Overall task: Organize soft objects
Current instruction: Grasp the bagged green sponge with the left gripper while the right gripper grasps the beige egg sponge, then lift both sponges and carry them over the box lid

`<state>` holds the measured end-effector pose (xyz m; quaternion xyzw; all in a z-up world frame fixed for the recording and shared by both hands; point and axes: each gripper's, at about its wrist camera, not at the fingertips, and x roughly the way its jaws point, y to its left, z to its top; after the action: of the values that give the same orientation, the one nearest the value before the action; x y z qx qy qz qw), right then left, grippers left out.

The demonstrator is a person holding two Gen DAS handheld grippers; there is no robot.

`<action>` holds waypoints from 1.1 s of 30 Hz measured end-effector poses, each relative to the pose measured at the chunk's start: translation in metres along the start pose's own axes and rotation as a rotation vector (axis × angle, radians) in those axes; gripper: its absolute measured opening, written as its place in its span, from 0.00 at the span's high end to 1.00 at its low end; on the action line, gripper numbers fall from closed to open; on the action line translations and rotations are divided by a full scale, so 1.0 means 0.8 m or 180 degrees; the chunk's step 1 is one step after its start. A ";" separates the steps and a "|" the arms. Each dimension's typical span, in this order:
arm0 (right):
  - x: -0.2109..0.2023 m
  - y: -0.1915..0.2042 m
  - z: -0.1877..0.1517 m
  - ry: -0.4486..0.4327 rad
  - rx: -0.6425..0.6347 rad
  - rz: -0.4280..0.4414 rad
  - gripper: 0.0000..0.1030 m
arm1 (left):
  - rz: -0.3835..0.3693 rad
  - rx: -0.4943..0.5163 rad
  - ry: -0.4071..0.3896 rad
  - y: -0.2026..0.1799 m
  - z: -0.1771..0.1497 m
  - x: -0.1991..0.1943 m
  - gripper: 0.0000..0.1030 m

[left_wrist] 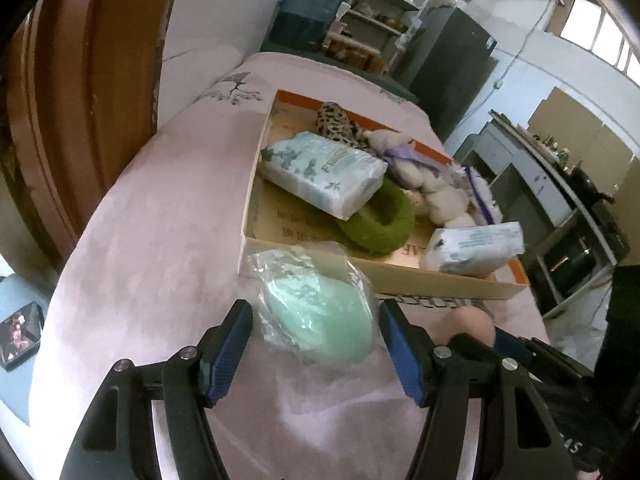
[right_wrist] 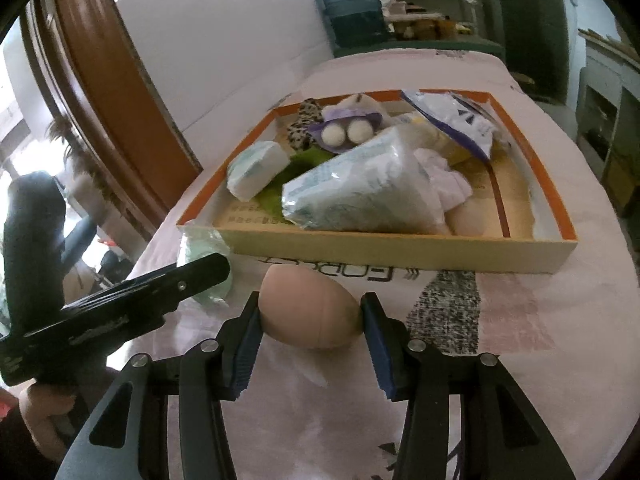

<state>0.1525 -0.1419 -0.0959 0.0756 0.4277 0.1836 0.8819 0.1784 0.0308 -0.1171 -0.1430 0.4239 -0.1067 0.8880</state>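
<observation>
Soft daylight from bright, blown-out windows (left_wrist: 596, 36); slight motion blur, strong fisheye bending, dark corners.

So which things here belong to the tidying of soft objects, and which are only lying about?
For the job:
- beige sponge, between the right gripper fingers
- green sponge in plastic, between the open left gripper fingers
- cardboard box with tissue pack, green ring, plush toy

Lying about:
- phone
- water jug
- shelves
</observation>
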 end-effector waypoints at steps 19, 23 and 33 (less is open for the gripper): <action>0.000 0.003 -0.003 0.0017 -0.0017 -0.0011 0.52 | -0.0083 -0.0065 -0.0176 0.008 0.000 -0.023 0.50; -0.007 0.007 -0.002 -0.0022 -0.0041 -0.0008 0.52 | -0.0102 -0.0044 -0.0223 0.005 0.001 -0.033 0.50; -0.030 0.009 0.008 -0.0156 -0.0087 -0.0017 0.52 | -0.0162 0.0040 -0.0321 -0.009 0.014 -0.049 0.50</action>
<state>0.1423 -0.1440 -0.0724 0.0669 0.4036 0.1853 0.8935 0.1622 0.0379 -0.0798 -0.1534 0.3743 -0.1245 0.9060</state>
